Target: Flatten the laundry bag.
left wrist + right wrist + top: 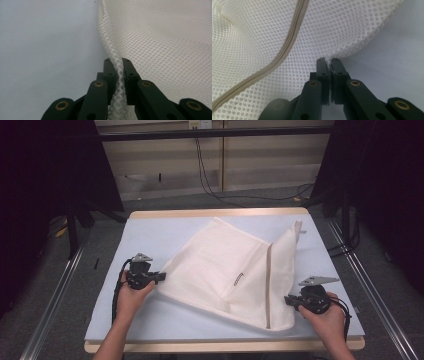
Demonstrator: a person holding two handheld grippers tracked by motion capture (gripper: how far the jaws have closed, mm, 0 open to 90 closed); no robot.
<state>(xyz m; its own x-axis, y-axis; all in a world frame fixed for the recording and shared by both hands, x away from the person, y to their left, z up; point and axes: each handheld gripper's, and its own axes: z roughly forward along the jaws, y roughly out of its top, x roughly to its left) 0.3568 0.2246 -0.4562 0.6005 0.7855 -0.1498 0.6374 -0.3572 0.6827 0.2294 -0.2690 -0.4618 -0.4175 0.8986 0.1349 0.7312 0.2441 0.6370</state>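
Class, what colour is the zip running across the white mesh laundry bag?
Beige zip, clearest in the right gripper view.

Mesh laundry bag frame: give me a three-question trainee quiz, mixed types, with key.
1. True or false: the left gripper is shut on an edge of the white mesh laundry bag.
2. Multiple choice: in the right gripper view, the zipper runs (A) across the mesh to the left of the jaws, (B) between the jaws, (C) on the bare table to the right of the bag.
3. Short answer: what does the right gripper hold, and what surface lies under the bag?

Key
1. True; the edge is pinched between its jaws.
2. A.
3. A pinch of the bag's mesh at its near right edge; the pale blue tabletop.
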